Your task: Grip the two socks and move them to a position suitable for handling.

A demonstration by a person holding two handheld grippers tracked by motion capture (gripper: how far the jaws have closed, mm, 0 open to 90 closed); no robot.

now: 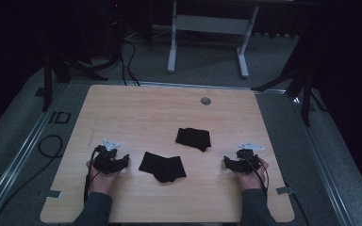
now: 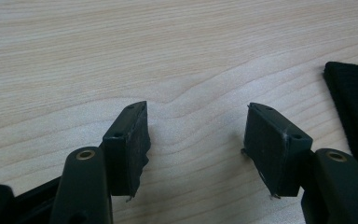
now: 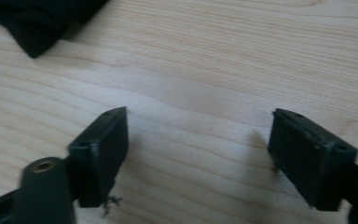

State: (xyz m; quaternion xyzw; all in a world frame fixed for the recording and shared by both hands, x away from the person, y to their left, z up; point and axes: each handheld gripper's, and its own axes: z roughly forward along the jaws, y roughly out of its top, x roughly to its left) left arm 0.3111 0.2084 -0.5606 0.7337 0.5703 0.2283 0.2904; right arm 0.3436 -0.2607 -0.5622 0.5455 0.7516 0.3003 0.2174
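So left tongs (image 1: 122, 162) sit with jaws apart on the table (image 1: 136, 113), near black cloth (image 1: 162, 166) just beside them, far black cloth (image 1: 193, 138) further back, right tongs (image 1: 227, 162) also apart and empty, nothing's been picked up yet imo.

The right tool (image 3: 198, 156) looks along its two black jaws, which stand wide apart with nothing between them, low over the pale wood desk (image 3: 223, 60). A piece of dark cloth (image 3: 37, 21) lies on the desk at the upper left corner, well apart from both jaws.
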